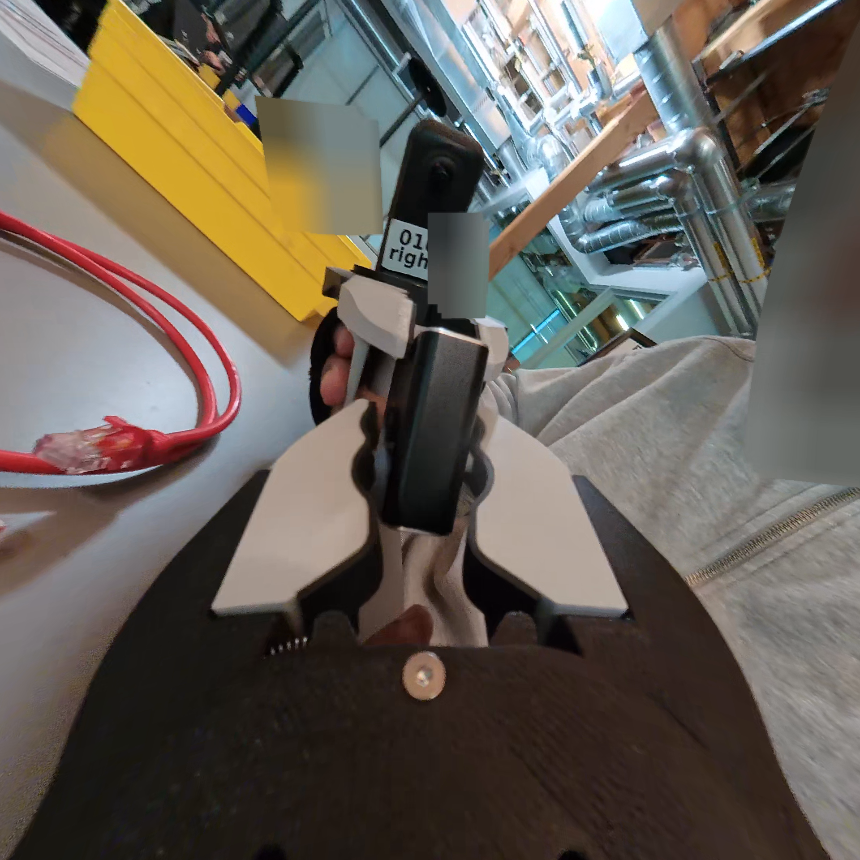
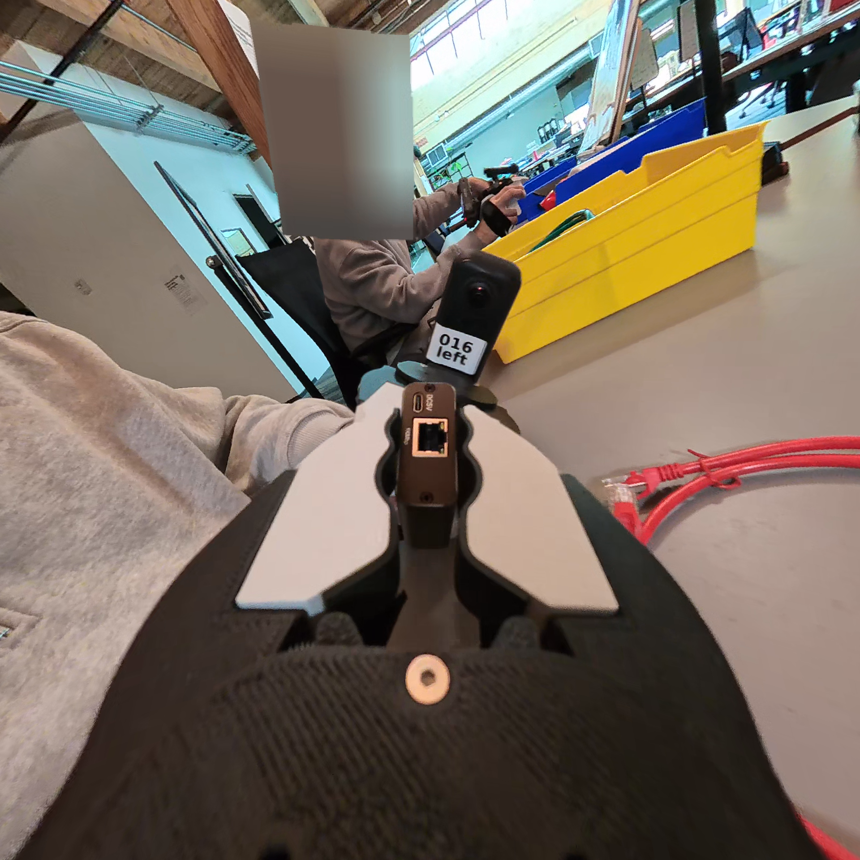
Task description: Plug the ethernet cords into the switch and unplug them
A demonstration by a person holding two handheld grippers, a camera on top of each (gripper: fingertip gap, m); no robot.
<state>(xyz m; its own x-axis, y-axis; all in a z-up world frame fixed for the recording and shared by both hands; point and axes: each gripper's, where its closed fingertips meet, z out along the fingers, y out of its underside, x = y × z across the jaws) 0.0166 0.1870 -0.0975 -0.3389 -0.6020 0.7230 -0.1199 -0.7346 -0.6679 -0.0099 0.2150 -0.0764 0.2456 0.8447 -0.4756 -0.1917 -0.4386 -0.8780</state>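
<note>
Closest in the left wrist view, the left gripper (image 1: 426, 470) has its two white fingers (image 1: 307, 526) drawn in against the sides of a small black switch (image 1: 433, 433), which stands upright at the centre of the frame with its long dark face toward the camera. Just beyond it, the right gripper (image 1: 421, 335) meets the same box from the far side, with a hand (image 1: 337, 372) on its handle and a black camera (image 1: 435, 172) with a white label above. At the left edge, a red ethernet cord (image 1: 204, 372) lies looped on the grey table (image 1: 93, 325), its clear plug (image 1: 79, 449) free and apart from the switch. A yellow bin (image 1: 186, 153) sits farther back at upper left, and a grey sleeve (image 1: 651, 442) fills the right side.

Likewise in the right wrist view, the right gripper (image 2: 426, 470) has its white fingers (image 2: 526, 526) closed on the switch (image 2: 428, 446), whose end face with one empty network socket and a small port above it looks at the camera. The left gripper (image 2: 435, 386) shows just behind, topped by its labelled camera (image 2: 479, 298). Right of centre, the red cord (image 2: 744, 470) rests coiled on the table (image 2: 698, 372), plug (image 2: 621, 493) unconnected. Beyond, the yellow bin (image 2: 628, 242) and a blue bin (image 2: 642, 144) sit in the upper right, and another person in a grey top (image 2: 367, 279) sits at the table's far side.
</note>
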